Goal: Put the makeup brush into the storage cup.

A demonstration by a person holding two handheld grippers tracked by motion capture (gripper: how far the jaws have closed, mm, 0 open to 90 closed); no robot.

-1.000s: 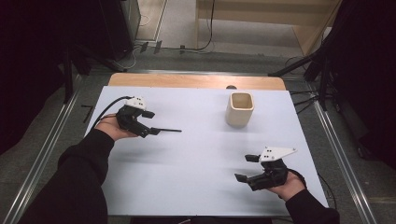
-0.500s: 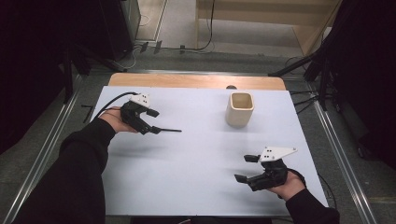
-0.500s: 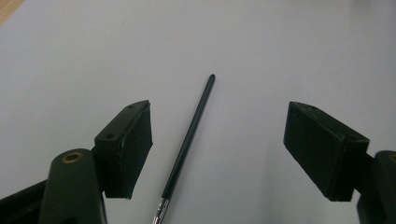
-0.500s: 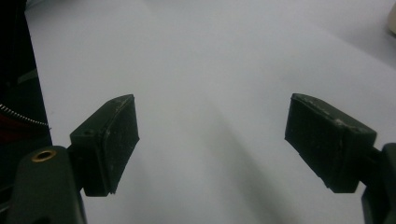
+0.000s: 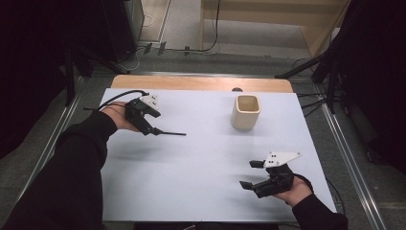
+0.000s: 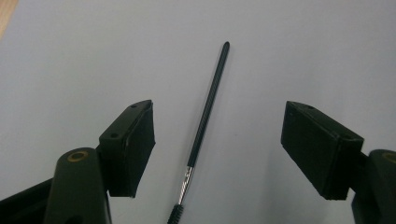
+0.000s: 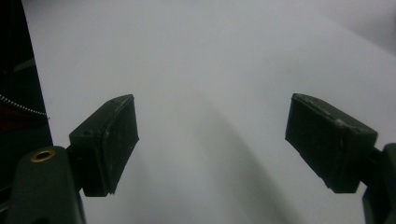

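The thin black brush point(image 6: 205, 116) is lying flat on the table point(image 5: 201, 191) in the upper left of the high view, running lengthwise between the left gripper point(image 5: 152, 120)'s parted, slightly narrowing jaws, untouched, its handle pointing away.

A black brush point(image 6: 205, 112) lies on the white table point(image 5: 191, 191) near a cream cup point(image 5: 246, 112).

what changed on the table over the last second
The left gripper drew back a little toward the table's far left, its jaws wide and just closing slightly. The thin black brush lies between them, untouched, on the white table, in the same spot. The right gripper, jaws open, and the beige cup stayed as they were.
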